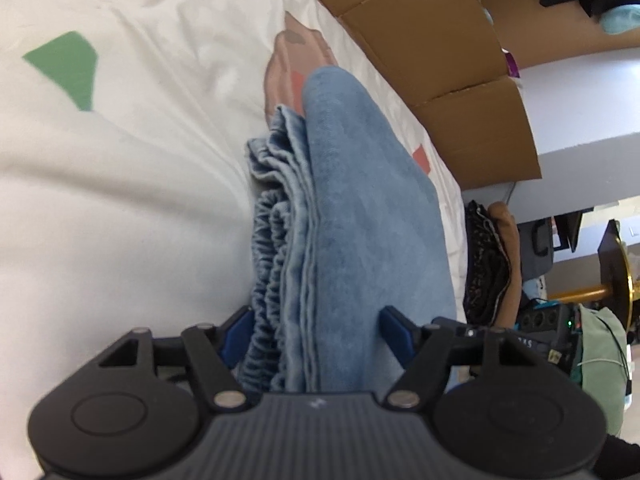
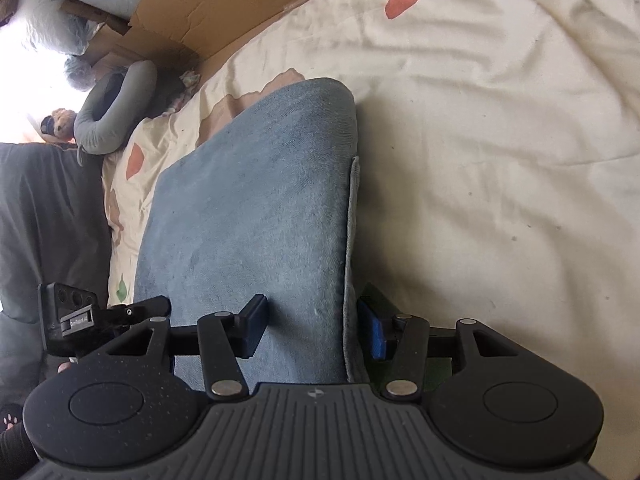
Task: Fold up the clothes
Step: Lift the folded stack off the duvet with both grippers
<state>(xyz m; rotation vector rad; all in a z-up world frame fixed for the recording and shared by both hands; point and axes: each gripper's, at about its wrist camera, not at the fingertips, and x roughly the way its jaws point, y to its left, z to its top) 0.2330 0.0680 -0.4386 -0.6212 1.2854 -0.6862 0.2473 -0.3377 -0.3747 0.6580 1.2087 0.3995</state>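
Note:
A folded light blue garment (image 1: pixel 344 208) with a gathered elastic edge lies on a cream bed sheet (image 1: pixel 140 168). My left gripper (image 1: pixel 316 332) is shut on the folded stack, one blue pad on each side of it. In the right wrist view the same blue garment (image 2: pixel 256 216) runs away from me across the bed sheet (image 2: pixel 500 160). My right gripper (image 2: pixel 312 328) is shut on its near end, the fabric filling the gap between the pads.
Cardboard sheets (image 1: pixel 440 52) line the far side of the bed and also show in the right wrist view (image 2: pixel 208 4). A dark patterned cloth (image 1: pixel 484 264) hangs at the bed's edge. A grey neck pillow (image 2: pixel 116 108) and grey bedding (image 2: pixel 44 216) lie at left.

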